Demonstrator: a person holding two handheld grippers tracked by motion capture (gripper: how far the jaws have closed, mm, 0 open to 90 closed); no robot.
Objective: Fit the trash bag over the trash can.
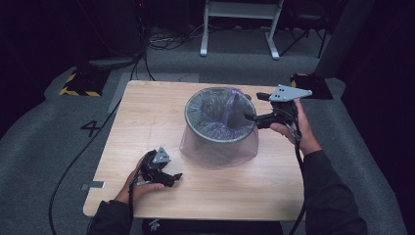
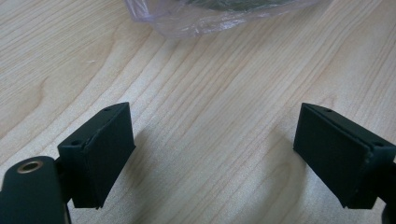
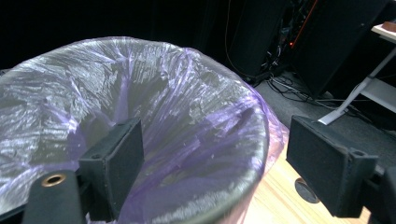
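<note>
A grey waste bin (image 1: 219, 125) lined with a thin purple plastic bag (image 1: 220, 147) stands in the middle of the wooden table (image 1: 147, 117). The bag is folded over the rim and hangs down the outside. My right gripper (image 1: 250, 113) is open at the bin's right rim (image 3: 224, 196), one jaw over the inside of the bag (image 3: 93, 98) and the other outside it. My left gripper (image 1: 175, 177) rests low on the table near the front left, open, with bare wood (image 2: 210, 140) between its jaws. The bag's hem (image 2: 205, 21) lies just beyond it.
The table's front edge is near the left hand. Cables trail from both grippers across the floor. A white frame (image 1: 240, 24) stands on the carpet behind the table, and yellow-black striped bases (image 1: 80, 83) sit at the far corners.
</note>
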